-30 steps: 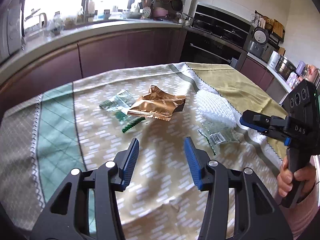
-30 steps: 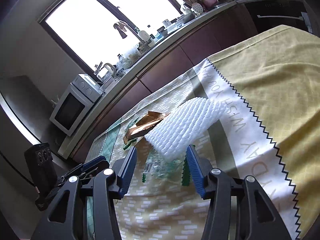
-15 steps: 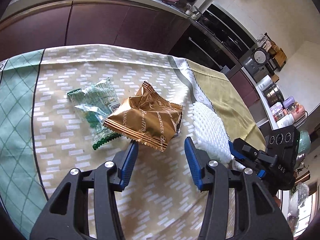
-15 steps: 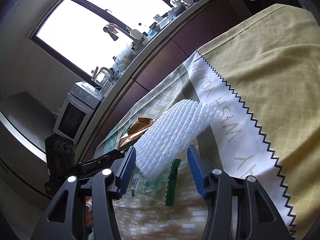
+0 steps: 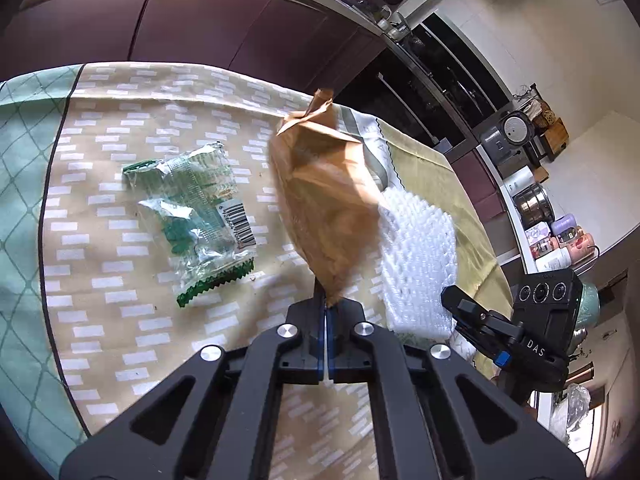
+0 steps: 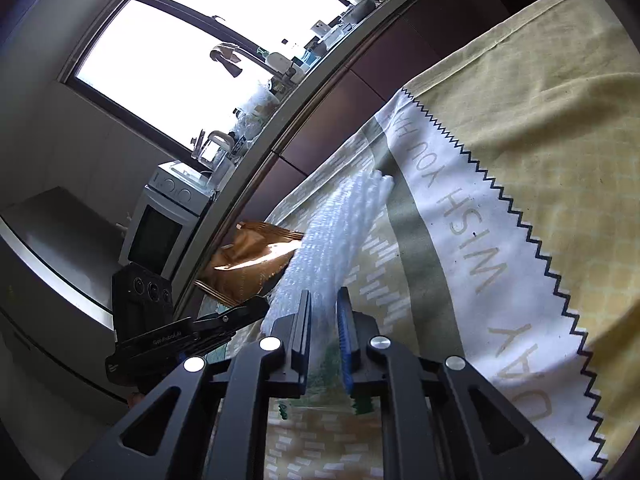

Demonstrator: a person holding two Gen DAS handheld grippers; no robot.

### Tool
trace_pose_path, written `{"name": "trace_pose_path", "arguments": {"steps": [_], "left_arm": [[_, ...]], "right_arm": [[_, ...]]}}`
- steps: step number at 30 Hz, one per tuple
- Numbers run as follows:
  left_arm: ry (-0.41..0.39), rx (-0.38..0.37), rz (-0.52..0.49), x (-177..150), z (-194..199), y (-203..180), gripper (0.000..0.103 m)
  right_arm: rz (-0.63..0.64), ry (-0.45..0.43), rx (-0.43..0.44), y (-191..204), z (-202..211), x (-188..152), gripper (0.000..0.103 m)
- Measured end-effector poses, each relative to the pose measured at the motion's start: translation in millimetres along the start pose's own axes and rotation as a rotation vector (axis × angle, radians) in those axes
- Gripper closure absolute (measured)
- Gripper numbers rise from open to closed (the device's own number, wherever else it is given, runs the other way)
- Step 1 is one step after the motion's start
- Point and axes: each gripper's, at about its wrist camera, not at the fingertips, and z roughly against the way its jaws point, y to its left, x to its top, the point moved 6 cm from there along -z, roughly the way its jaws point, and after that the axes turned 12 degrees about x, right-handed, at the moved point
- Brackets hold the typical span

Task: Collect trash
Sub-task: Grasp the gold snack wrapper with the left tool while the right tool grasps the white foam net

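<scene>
The gold snack wrapper (image 5: 326, 200) stands up off the patterned tablecloth (image 5: 120, 312), its lower corner pinched in the left gripper (image 5: 326, 312), whose jaws are pressed together on it. Just right of it lies the white foam net sleeve (image 5: 420, 256); the right gripper (image 6: 324, 332) is closing on the sleeve's near end, foam between the pads. Left of the wrapper, a crumpled green-and-clear wrapper (image 5: 200, 216) rests flat on the cloth, apart from both tools. Beyond the table run dark cabinets (image 5: 192, 28); a white microwave (image 6: 168, 220) sits below the bright window (image 6: 200, 48).
</scene>
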Motion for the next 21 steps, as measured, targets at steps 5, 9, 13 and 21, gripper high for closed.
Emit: {"name": "trace_pose_path", "arguments": {"steps": [5,9,13,21], "left_arm": [[-0.043,0.013,-0.045,-8,17,-8,0.102],[-0.074,0.02,-0.079,-18,40,-13,0.102],[-0.109,0.048,-0.12,-36,67,-11,0.102],[-0.166,0.096,-0.154,-82,125,8,0.102]], "right_arm": [[0.045,-0.01,0.014,14,5,-1,0.094],[0.081,-0.015,0.026,29,11,-3,0.094],[0.134,-0.015,0.047,47,16,-6,0.094],[0.184,0.026,0.103,77,9,-24,0.094]]}}
